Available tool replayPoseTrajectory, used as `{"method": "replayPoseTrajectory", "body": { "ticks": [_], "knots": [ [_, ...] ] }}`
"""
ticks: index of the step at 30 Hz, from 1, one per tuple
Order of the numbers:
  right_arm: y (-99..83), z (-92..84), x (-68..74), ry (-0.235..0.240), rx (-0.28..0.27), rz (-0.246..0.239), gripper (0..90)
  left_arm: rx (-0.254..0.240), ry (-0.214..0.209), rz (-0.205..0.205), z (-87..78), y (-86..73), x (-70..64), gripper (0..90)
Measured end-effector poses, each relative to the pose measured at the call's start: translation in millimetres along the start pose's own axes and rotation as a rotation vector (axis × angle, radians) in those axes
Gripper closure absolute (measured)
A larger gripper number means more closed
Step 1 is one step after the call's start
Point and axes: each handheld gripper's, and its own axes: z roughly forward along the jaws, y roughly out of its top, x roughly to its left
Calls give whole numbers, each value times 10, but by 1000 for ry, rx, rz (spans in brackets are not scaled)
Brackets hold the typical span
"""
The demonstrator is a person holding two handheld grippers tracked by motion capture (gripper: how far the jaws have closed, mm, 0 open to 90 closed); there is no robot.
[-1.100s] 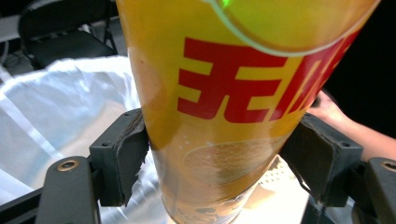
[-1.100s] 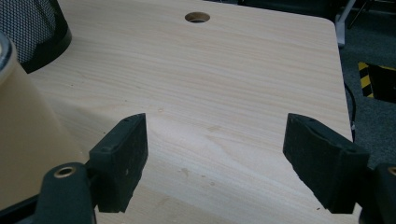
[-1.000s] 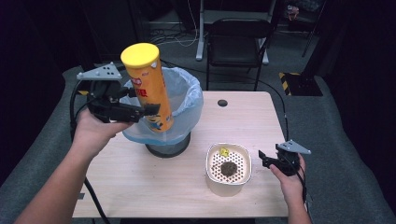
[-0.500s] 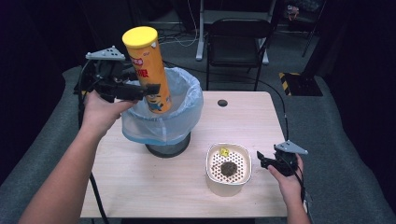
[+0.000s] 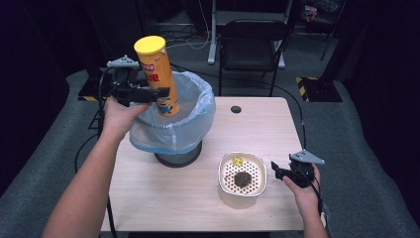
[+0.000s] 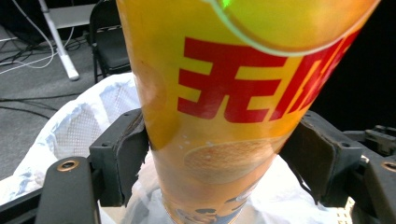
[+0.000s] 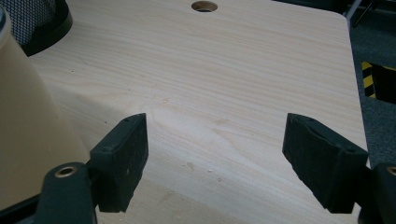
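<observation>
Yellow chip can (image 5: 157, 74) clamped in left claw (image 5: 161, 92), carried from beside the lined bin (image 5: 200, 121) to above its mouth, base dipping inside the bag, tilted. Drop looks close. Right claw (image 5: 279, 172) idle, jaws apart, empty, on desk (image 5: 267, 124) right of bin.

The left gripper (image 6: 219, 172) clamps an orange chip can (image 6: 224, 107) between its two black pads (one on each side of the tube); red characters run across the can; below and behind it lies the white bin liner (image 6: 74, 130); a dark chair (image 6: 109, 42) stands farther back.
</observation>
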Motion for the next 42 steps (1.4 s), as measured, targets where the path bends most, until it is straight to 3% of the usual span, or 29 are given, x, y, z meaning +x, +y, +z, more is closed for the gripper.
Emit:
{"method": "replayPoseTrajectory", "body": {
  "ticks": [8,13,17,20,22,24,28,38,42],
  "knots": [
    [-6,13,8,6,4,-3,227,44,25,-21,162,-102,86,242],
    [-6,17,5,9,5,-3,228,89,39,-9,254,-124,100,242],
    [-6,20,9,11,4,-4,228,110,15,-48,307,-135,143,238],
    [-5,12,4,9,2,-2,227,100,45,-53,306,-138,136,125],
    [-8,12,-6,10,-1,1,228,117,51,-35,291,-153,129,87],
    [-12,12,-10,9,2,11,228,113,77,-16,256,-183,125,85],
    [-9,12,-3,15,1,11,228,100,75,-38,158,-236,169,88],
    [-10,10,3,13,1,11,228,59,65,-45,-209,-385,208,150],
    [-13,14,-3,13,1,5,228,63,35,-48,-339,-495,198,171]
  ]
}}
